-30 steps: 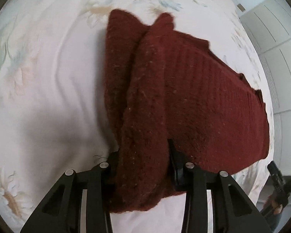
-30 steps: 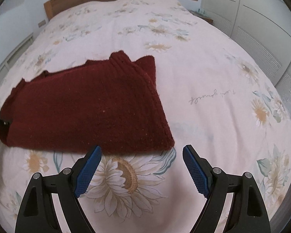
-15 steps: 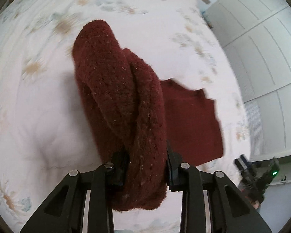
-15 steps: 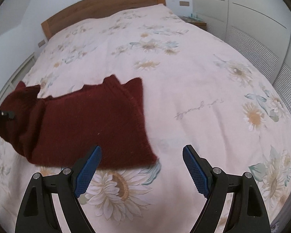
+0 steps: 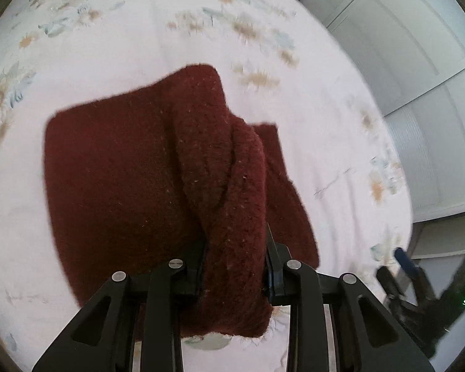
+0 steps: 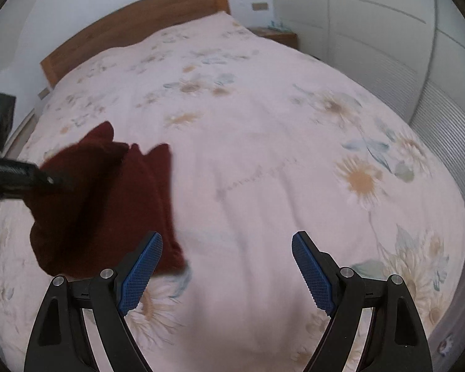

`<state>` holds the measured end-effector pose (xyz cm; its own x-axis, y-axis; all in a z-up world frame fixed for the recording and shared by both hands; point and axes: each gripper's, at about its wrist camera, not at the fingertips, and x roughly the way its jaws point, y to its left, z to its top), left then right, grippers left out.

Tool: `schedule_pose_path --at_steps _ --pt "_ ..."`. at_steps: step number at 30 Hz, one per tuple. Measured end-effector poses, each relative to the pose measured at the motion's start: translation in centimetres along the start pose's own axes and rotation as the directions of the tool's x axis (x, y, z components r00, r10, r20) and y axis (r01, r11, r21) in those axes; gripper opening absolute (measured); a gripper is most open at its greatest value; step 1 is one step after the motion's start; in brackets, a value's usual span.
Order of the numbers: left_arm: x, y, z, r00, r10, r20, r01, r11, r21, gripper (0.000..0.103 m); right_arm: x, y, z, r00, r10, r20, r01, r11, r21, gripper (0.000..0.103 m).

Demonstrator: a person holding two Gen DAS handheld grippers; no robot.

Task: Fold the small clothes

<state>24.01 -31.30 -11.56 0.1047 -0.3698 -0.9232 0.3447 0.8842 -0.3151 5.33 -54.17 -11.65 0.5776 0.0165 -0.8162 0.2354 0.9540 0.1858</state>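
Observation:
A dark red knitted garment (image 5: 133,179) lies on the flowered bedspread (image 5: 124,43). My left gripper (image 5: 235,266) is shut on a bunched edge of it and holds that edge lifted over the rest of the cloth, doubling it. In the right wrist view the garment (image 6: 108,204) shows at the left with the left gripper (image 6: 49,181) clamped on it. My right gripper (image 6: 226,269) is open and empty, above the bedspread just right of the garment; it also shows in the left wrist view (image 5: 403,266) at the lower right.
The bed has a wooden headboard (image 6: 133,28) at the far end. White wardrobe doors (image 6: 387,24) run along the right side. A small bedside table (image 6: 276,35) stands by the far right corner. The bed's edge drops off at the right (image 5: 418,217).
My left gripper has carried the held edge of the garment across toward the right, folding the cloth over itself. My right gripper stays open and has drawn back from the garment.

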Motion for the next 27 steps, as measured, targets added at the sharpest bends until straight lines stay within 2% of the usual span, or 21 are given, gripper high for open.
schedule_pose_path --at_steps 5,8,12,13,15,17,19,21,23,27 --pt "2.9 -0.3 -1.5 0.998 0.06 -0.01 -0.06 0.998 0.002 0.028 1.0 -1.4 -1.2 0.999 -0.029 -0.045 0.03 1.0 0.009 0.086" --pt "2.9 -0.4 -1.8 0.998 0.069 0.005 -0.069 0.998 -0.008 0.033 1.5 -1.9 -1.7 0.998 -0.029 -0.06 0.03 0.999 0.021 0.086" --pt "3.2 -1.1 -1.4 0.995 0.101 -0.014 -0.101 0.995 0.015 0.04 1.5 -1.9 -2.0 0.998 -0.02 -0.062 0.022 0.999 0.033 0.087" --pt "3.0 -1.3 -1.3 0.994 0.112 -0.012 -0.112 0.994 0.016 0.043 1.5 -1.9 -2.0 0.998 -0.018 -0.062 0.02 0.999 0.031 0.087" --pt "2.5 -1.6 -1.2 0.994 0.111 -0.009 -0.111 0.994 0.013 0.057 1.3 -1.7 -2.0 0.998 -0.018 -0.061 0.019 0.999 0.026 0.087" --pt "2.3 -2.5 -0.8 0.996 0.094 -0.008 -0.094 0.996 0.006 0.085 1.0 -1.5 -2.0 0.998 -0.021 -0.059 0.022 1.0 0.021 0.087" --pt "1.3 -2.8 -0.7 0.997 0.074 0.002 -0.074 0.997 0.014 0.091 0.7 -1.3 -1.8 0.998 -0.019 -0.052 0.02 1.0 0.016 0.087" --pt "0.2 -3.2 -0.6 0.998 0.066 0.012 -0.066 0.997 0.03 0.092 0.3 -1.0 -1.5 0.999 -0.016 -0.046 0.017 1.0 0.011 0.087" --pt "-1.2 -3.1 -0.4 0.998 0.054 0.035 -0.055 0.998 0.03 0.102 0.0 -0.5 -1.2 0.999 -0.007 -0.041 0.007 1.0 0.003 0.087" --pt "-3.6 -1.7 0.1 0.995 0.066 0.081 -0.068 0.997 0.026 0.102 -0.4 1.2 -0.2 0.999 0.021 -0.049 -0.023 0.999 -0.04 0.087"
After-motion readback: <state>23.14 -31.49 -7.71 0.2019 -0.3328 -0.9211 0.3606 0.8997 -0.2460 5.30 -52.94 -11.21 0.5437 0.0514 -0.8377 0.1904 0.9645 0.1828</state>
